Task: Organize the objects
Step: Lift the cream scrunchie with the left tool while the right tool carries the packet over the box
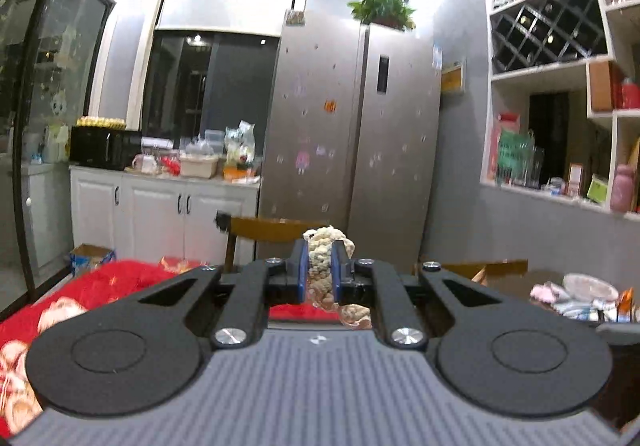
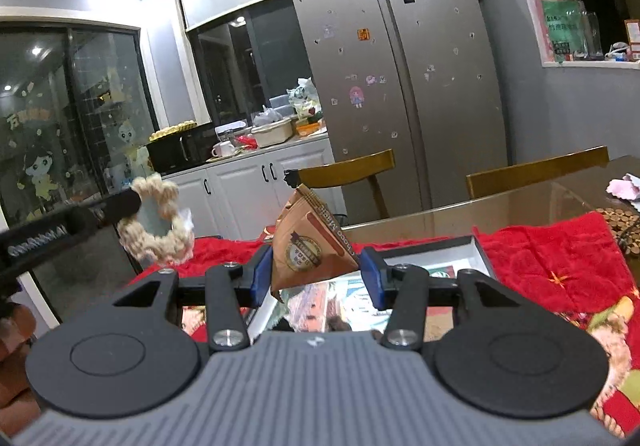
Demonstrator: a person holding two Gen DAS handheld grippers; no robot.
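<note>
My left gripper [image 1: 320, 266] is shut on a cream braided rope ring [image 1: 326, 246], held up in the air above the red cloth [image 1: 100, 286]. The ring also shows in the right wrist view [image 2: 156, 226], clamped by the left gripper's black fingers [image 2: 120, 205] at the left. My right gripper [image 2: 316, 274] is shut on a brown triangular snack packet [image 2: 312, 246] and holds it above an open white-walled box [image 2: 476, 250] with colourful contents lying on the red cloth [image 2: 552, 266].
Two wooden chairs [image 2: 348, 169] stand behind a glass-topped table [image 2: 520, 201]. A woven mat [image 2: 620, 221] and pink item lie at its right. A steel fridge [image 2: 400, 85], white cabinets [image 2: 248, 185] and wall shelves [image 1: 560, 85] are behind.
</note>
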